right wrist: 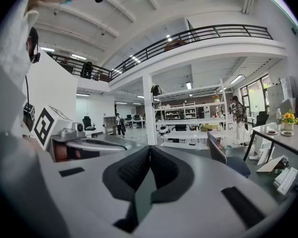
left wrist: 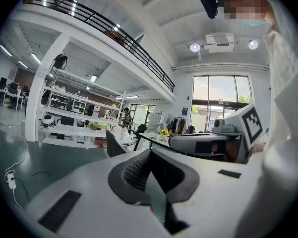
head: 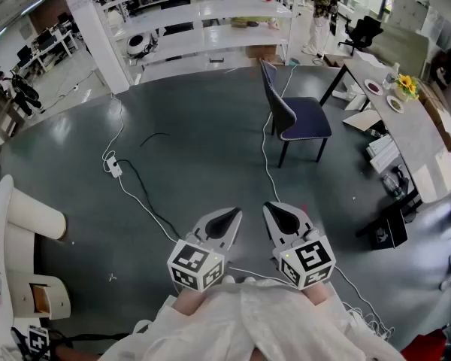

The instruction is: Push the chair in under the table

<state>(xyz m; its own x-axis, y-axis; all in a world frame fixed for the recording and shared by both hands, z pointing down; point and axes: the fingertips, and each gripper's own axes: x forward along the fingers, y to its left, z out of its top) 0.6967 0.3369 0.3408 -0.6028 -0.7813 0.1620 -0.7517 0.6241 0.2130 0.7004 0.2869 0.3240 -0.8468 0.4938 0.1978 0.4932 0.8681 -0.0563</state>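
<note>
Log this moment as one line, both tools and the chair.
left tool: shut, empty | right tool: shut, empty | chair: apart from table, seat toward it | task: push not started

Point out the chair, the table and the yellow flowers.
chair [head: 307,119], head view, on the dark blue seat.
table [head: 419,138], head view, on a bare stretch of its grey top.
yellow flowers [head: 406,86], head view, on the blooms.
</note>
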